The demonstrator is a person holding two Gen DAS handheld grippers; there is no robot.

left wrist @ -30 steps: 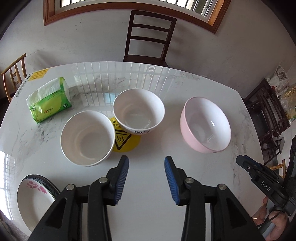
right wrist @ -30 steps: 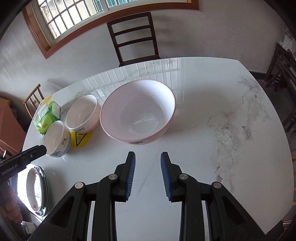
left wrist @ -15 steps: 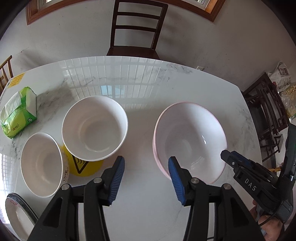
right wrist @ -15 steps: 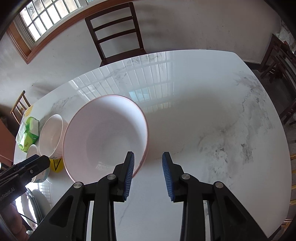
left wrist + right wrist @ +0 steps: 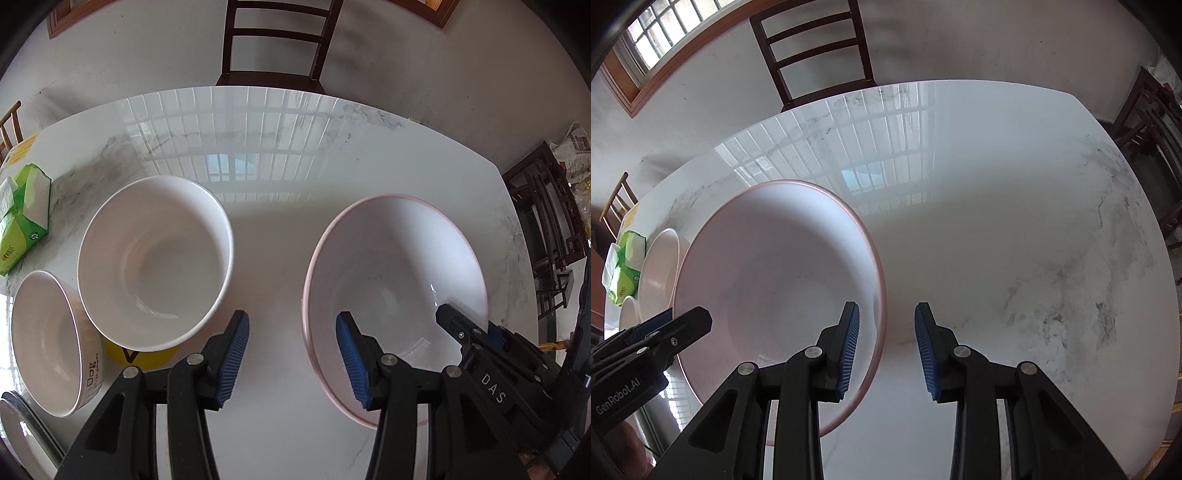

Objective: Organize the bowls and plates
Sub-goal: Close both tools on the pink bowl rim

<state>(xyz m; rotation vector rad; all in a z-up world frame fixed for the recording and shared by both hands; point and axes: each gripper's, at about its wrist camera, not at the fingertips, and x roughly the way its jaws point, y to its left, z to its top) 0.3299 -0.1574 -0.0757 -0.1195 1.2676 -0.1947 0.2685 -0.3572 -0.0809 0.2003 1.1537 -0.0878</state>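
**Inspector:** Report the state of your jaws, right side first.

**Operator:** My right gripper [image 5: 885, 345] has its jaws apart, clamped on nothing. They straddle the near right rim of the pink bowl [image 5: 775, 266]: the left finger sits inside the bowl, the right finger outside it over the bare surface [image 5: 1015, 240]. I cannot tell whether either pad touches the rim.

**Inspector:** And the left?

**Operator:** My left gripper [image 5: 291, 356] is likewise apart and empty. In its own view its right finger lies over the bowl's left rim [image 5: 308, 295], and its left finger hangs above open surface between the pink bowl and the white bowl [image 5: 155, 258].

**Inspector:** Which one is better placed?

**Operator:** In my judgement, the right. The rim already runs between its pads, roughly crosswise to the closing line, so closing should pinch the wall. The left would need to shift further right.

**Inspector:** What lies beyond?

**Operator:** The pink bowl stands upright on the surface, apart from the white bowl. Further left are a second white bowl [image 5: 44, 339] with lettering, a yellow sticker [image 5: 140, 356] partly under the bowls, a plate [image 5: 22, 428] at the edge and a green tissue pack [image 5: 24, 218].
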